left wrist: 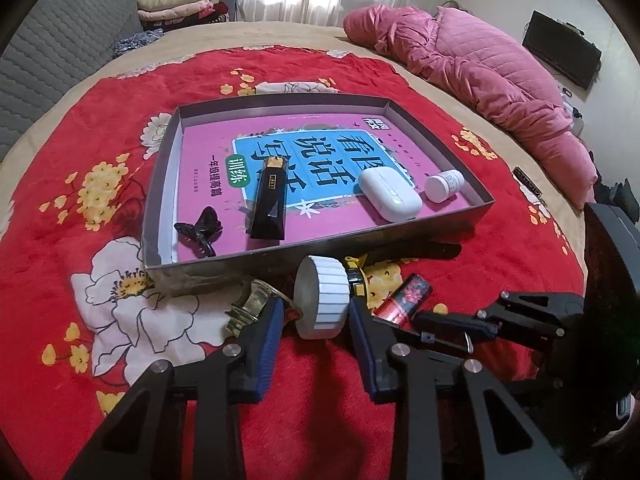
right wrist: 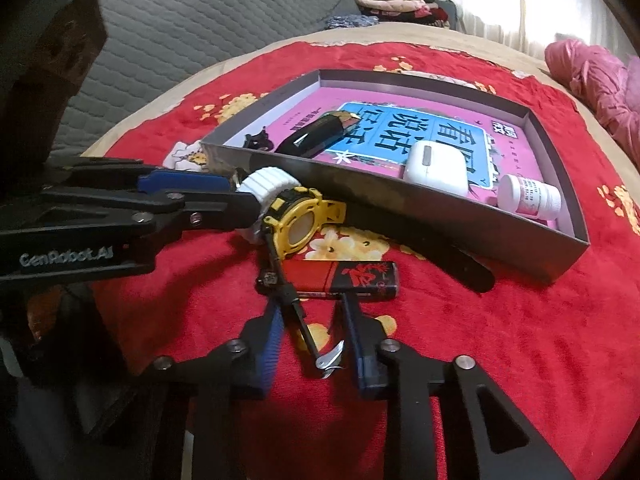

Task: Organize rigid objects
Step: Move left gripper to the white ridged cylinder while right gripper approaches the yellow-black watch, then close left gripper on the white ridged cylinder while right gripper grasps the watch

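A white ribbed jar (left wrist: 324, 296) (right wrist: 272, 182) lies on the red flowered blanket just before the grey box (left wrist: 320, 250) (right wrist: 400, 196). My left gripper (left wrist: 317, 303) (right wrist: 240, 194) is shut on it, one blue pad on each side. A yellow tape measure (right wrist: 298, 224) (left wrist: 356, 276) touches the jar, and its black strap with a metal clip (right wrist: 328, 358) runs back between my right gripper's fingers. My right gripper (right wrist: 311, 298) (left wrist: 440, 318) stands narrowly open, its tips at the near edge of a red-and-black box (right wrist: 340, 278) (left wrist: 404, 296). No pad presses on anything.
In the grey box, on a pink book, lie a black tube (left wrist: 270, 200), a white earbud case (left wrist: 390, 196), a small white bottle (left wrist: 444, 184) and a black hair claw (left wrist: 198, 232). A gold-capped item (left wrist: 256, 304) sits left of the jar. A pink quilt (left wrist: 480, 80) lies far right.
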Tool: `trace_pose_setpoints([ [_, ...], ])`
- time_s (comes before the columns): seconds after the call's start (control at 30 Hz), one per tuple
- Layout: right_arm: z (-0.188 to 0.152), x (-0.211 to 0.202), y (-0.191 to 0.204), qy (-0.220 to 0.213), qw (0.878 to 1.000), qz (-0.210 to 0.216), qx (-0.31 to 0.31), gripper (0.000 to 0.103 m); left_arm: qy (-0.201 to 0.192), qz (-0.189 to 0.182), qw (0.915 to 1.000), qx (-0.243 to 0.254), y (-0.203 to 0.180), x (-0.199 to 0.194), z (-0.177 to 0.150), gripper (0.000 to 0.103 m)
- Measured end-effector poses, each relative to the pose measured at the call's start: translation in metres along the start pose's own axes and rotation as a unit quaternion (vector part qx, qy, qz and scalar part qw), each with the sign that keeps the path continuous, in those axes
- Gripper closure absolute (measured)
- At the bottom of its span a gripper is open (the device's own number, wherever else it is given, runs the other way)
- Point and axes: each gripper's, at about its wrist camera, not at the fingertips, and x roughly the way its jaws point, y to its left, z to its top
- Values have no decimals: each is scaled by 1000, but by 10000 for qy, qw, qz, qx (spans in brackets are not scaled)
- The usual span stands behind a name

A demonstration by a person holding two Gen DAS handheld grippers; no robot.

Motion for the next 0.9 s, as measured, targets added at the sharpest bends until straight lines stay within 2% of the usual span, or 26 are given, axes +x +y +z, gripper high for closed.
trace_pose_setpoints([
  [0.13, 0, -2, 5, -26, 9997, 144, -183, 90, 19, -3, 10000, 50, -2, 1, 1, 69],
  [0.2, -1, -3, 6, -15, 9996, 173, -214, 92, 30, -12, 10000, 83, -4, 2, 1, 69],
  [0.4, -5, -13, -11, 52, 10000, -35, -68, 92, 62, 88, 9997, 222, -10, 5, 3, 69],
  [0.53, -9, -19, -23, 76, 9999, -129, 47, 91, 86, 107, 9996, 260, -12, 8, 5, 76],
  [0.73, -10, -15, -26, 108, 9998, -120, 98, 90, 198, 119, 9994, 250, -11, 15, 7, 85],
  [0.9, -9, -11, -26, 114, 9998, -62, 137, 90, 321, 126, 9991, 241, -12, 24, 8, 86],
])
